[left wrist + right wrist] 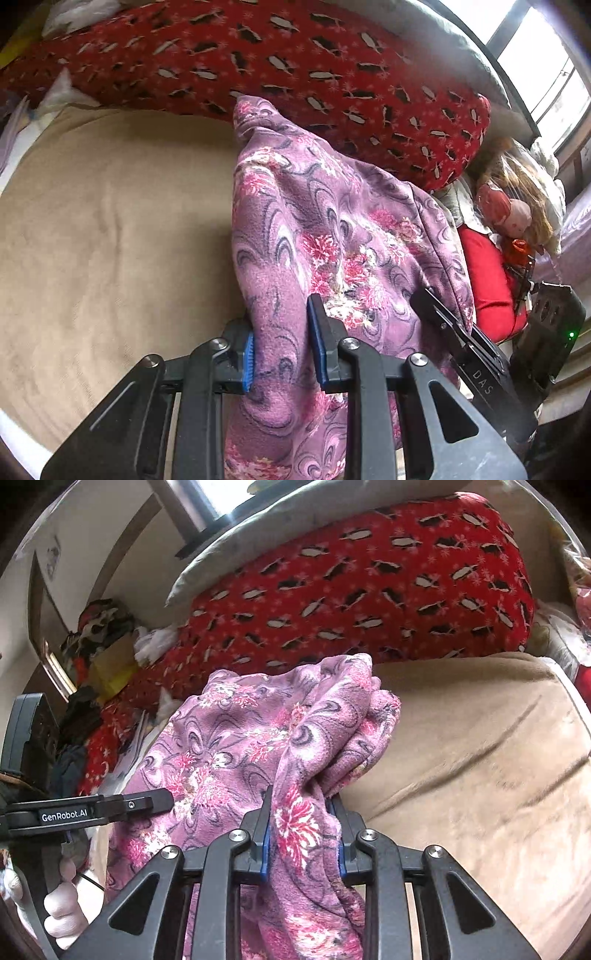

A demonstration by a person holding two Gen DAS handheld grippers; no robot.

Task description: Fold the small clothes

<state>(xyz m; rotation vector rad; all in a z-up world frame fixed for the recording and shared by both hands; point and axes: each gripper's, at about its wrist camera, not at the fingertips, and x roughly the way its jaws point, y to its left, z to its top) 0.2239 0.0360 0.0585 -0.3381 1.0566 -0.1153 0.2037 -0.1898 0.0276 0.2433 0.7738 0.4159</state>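
A purple fleece garment with pink flowers hangs lifted above a beige blanket. My left gripper is shut on one edge of the garment, the cloth bunched between its blue pads. My right gripper is shut on another edge of the same garment. Each gripper shows in the other's view: the right one at the garment's right side, the left one at its left side. The garment's lower part is hidden behind the grippers.
A red blanket with a black and white pattern lies rolled along the back, under a grey pillow. A doll with long hair and red cloth lie at the right. Clutter sits by the wall.
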